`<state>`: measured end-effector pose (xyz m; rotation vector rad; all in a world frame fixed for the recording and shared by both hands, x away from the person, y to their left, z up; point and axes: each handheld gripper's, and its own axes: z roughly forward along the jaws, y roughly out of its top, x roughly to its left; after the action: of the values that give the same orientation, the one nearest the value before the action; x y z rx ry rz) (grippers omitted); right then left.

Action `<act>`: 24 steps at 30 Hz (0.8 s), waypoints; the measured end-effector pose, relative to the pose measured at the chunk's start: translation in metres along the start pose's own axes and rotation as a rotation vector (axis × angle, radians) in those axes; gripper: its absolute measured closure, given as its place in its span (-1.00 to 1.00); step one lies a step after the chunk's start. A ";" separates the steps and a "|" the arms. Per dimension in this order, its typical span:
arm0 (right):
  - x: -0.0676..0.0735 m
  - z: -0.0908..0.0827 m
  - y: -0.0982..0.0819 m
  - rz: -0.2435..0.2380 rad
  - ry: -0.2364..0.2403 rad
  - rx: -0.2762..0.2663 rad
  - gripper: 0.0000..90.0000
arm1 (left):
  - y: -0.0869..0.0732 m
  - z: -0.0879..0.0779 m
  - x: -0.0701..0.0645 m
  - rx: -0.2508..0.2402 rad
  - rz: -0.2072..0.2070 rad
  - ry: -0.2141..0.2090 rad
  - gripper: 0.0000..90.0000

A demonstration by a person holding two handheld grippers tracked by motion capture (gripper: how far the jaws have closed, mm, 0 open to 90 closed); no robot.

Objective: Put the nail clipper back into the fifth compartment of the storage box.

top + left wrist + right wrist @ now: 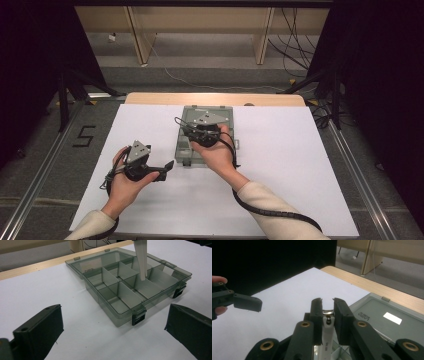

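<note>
A clear grey compartment box [175, 265] lies open on the white table sheet, with its lid [225, 115] folded back and its cells bare. My right gripper [195, 134] hangs over the box, shut on a slim white tool [326, 340] with a metal ring at its top. The white tool [141, 257] points down into a cell near the middle of the box. I cannot tell whether its tip touches the bottom. My left gripper [114, 308] rests open to the left of the box, facing it, with nothing between its fingers. In the high view the left gripper [162, 171] sits near the box's front left corner.
The white sheet [300, 165] covers a wooden table whose far edge [215, 98] shows behind the box. Black latches [138, 318] stick out from the box's front wall. Dark curtains, stands and cables surround the table on the floor.
</note>
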<state>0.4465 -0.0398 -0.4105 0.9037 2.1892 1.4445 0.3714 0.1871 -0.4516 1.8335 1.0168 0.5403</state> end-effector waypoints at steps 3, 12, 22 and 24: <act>0.000 0.001 -0.001 0.000 0.000 -0.001 0.75 | 0.000 0.000 0.000 0.000 0.007 0.003 -0.99; 0.002 0.007 -0.003 0.000 0.003 0.008 0.75 | 0.000 -0.001 0.002 -0.002 0.014 0.014 -0.99; 0.007 0.017 -0.006 -0.009 0.015 0.019 0.75 | -0.001 -0.002 0.003 -0.003 0.015 0.020 -0.99; 0.007 0.019 -0.006 -0.008 0.013 0.018 0.75 | -0.001 -0.002 0.003 -0.003 0.015 0.018 -0.99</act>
<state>0.4509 -0.0238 -0.4237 0.8936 2.2160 1.4332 0.3714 0.1910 -0.4519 1.8379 1.0143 0.5685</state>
